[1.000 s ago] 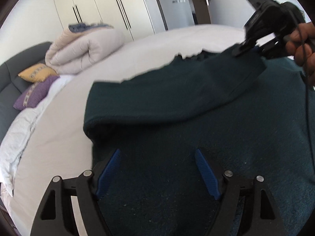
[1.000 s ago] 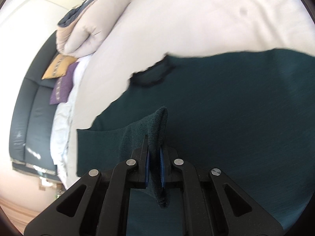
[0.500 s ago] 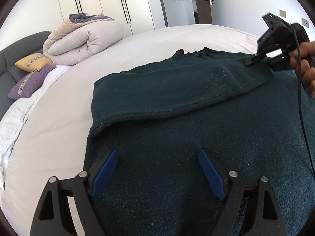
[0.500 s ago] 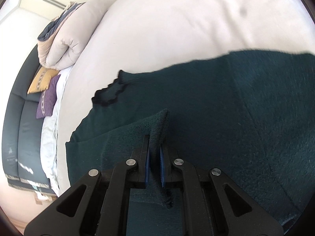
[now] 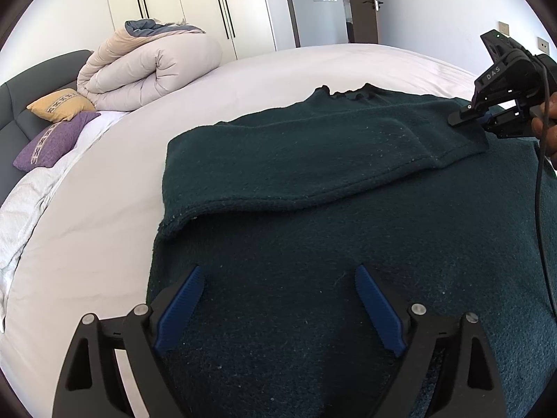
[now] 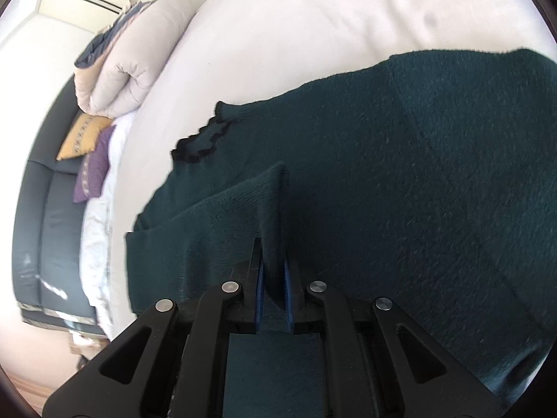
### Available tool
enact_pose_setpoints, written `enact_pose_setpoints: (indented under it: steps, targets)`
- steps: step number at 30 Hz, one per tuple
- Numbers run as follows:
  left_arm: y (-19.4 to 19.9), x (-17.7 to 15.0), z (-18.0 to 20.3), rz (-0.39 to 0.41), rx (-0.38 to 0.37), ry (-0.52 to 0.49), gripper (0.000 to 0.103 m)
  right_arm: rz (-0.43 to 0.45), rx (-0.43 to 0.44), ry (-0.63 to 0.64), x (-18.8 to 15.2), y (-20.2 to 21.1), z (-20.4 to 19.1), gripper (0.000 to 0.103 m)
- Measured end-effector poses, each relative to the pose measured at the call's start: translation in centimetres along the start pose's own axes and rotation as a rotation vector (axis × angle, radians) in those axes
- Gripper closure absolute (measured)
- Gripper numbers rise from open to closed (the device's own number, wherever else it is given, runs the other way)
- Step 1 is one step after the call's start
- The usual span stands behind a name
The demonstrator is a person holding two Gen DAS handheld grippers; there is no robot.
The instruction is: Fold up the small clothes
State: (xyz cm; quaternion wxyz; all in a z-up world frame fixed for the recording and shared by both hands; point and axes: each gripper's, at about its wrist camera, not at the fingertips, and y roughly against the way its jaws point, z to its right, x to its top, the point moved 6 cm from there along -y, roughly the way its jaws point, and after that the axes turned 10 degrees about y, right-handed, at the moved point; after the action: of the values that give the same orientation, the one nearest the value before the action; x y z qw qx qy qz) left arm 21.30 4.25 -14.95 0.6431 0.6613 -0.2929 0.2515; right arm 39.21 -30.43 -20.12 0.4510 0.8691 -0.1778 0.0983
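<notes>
A dark teal knitted sweater [image 5: 348, 230] lies flat on the white bed [image 5: 115, 188]. Its left sleeve [image 5: 313, 160] is folded across the chest, below the neckline [image 5: 348, 94]. My left gripper [image 5: 278, 299] is open and empty, hovering just over the sweater's lower body near its left edge. My right gripper [image 6: 273, 278] is shut on the sleeve cuff [image 6: 271, 209] and holds it low over the chest; it also shows at the right of the left wrist view [image 5: 487, 118]. The neckline [image 6: 202, 142] lies ahead and left of it.
A rolled beige duvet [image 5: 153, 69] lies at the head of the bed beside a yellow pillow [image 5: 59, 104] and a purple pillow [image 5: 52, 142]. A dark headboard [image 6: 45, 226] runs along the left. Wardrobe doors [image 5: 209, 10] stand behind the bed.
My right gripper has carried the sleeve cuff down and across the chest, so the sleeve now lies flatter. The left gripper stays open over the lower body.
</notes>
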Motion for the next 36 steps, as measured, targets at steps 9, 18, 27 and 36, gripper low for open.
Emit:
enact_pose_setpoints:
  steps: [9, 18, 27, 36]
  targets:
    - [0.0, -0.1, -0.1, -0.003, -0.002, 0.007, 0.011, 0.03, -0.049, -0.009, 0.5, 0.7, 1.5, 0.094]
    - [1.7, 1.4, -1.7, 0.009, -0.077, 0.103, 0.011, 0.062, -0.058, 0.011, 0.5, 1.0, 2.0, 0.095]
    - [1.9, 10.1, -7.7, 0.055, -0.14, 0.306, 0.05, 0.193, -0.021, 0.084, -1.0, 6.2, -1.1, 0.094]
    - [-9.9, 9.8, -8.2, -0.172, -0.08, 0.337, 0.096, 0.035, 0.087, 0.09, -3.5, -0.2, -1.3, 0.095]
